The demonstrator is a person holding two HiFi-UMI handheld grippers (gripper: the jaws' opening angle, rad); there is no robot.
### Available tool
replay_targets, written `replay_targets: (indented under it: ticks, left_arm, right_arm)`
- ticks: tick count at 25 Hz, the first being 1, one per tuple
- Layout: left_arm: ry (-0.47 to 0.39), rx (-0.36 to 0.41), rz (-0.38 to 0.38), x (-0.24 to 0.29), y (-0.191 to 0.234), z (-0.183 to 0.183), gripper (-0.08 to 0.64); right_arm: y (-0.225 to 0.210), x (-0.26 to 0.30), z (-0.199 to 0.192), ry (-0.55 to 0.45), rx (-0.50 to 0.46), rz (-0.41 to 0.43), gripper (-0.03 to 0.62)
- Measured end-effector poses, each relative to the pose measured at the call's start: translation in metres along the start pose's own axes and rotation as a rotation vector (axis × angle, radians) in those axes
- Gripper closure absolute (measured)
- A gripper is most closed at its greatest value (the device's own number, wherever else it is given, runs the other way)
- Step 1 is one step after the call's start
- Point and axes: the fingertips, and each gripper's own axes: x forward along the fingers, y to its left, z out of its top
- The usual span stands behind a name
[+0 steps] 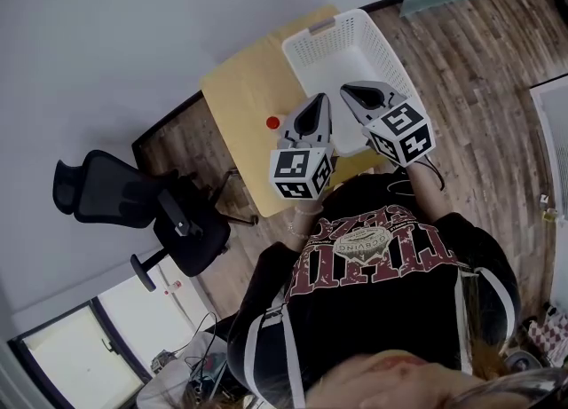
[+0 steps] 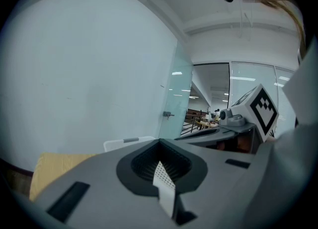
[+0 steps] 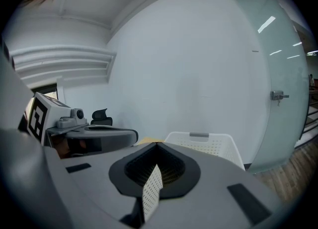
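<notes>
Head view, left gripper (image 1: 312,110) and right gripper (image 1: 359,95) both pinched closed and empty, held side by side above a white basket (image 1: 342,46) on a wooden table (image 1: 240,106), small red object (image 1: 273,121) beside the basket, left gripper view, white basket (image 2: 129,142) ahead past its closed jaws, right gripper view, white basket (image 3: 208,143) just beyond its closed jaws.

White wall (image 1: 133,26), wood floor (image 1: 479,61), black chair (image 1: 124,199)

The left gripper (image 1: 318,99) and right gripper (image 1: 348,90) hang side by side above the white basket (image 1: 307,43) at the tabletop's (image 1: 240,88) right end; 1 small red object (image 1: 273,121) sits mid-tabletop.
</notes>
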Motion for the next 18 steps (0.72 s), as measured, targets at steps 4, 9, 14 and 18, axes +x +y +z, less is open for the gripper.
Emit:
replay_targets:
  ticks: [4,9,14,18]
  left_arm:
    - [-0.008,0.003,0.001,-0.0025,-0.0012,0.0028,0.512]
    - [-0.008,0.008,0.002,-0.0039,-0.0017,0.0033,0.512]
    - [-0.006,0.011,-0.003,-0.0062,-0.0007,0.0025,0.512]
    - [-0.004,0.012,-0.006,-0.0039,-0.0032,0.0022,0.512]
  right_arm:
    - [0.0018,-0.0005,-0.0004,0.007,-0.011,0.002,0.574]
    - [0.0027,-0.0008,0.0007,0.001,-0.010,0.002,0.574]
    - [0.0074,0.0018,0.0021,0.001,-0.015,0.007,0.574]
    - [0.0066,0.0011,0.0010,0.002,-0.018,0.011,0.574]
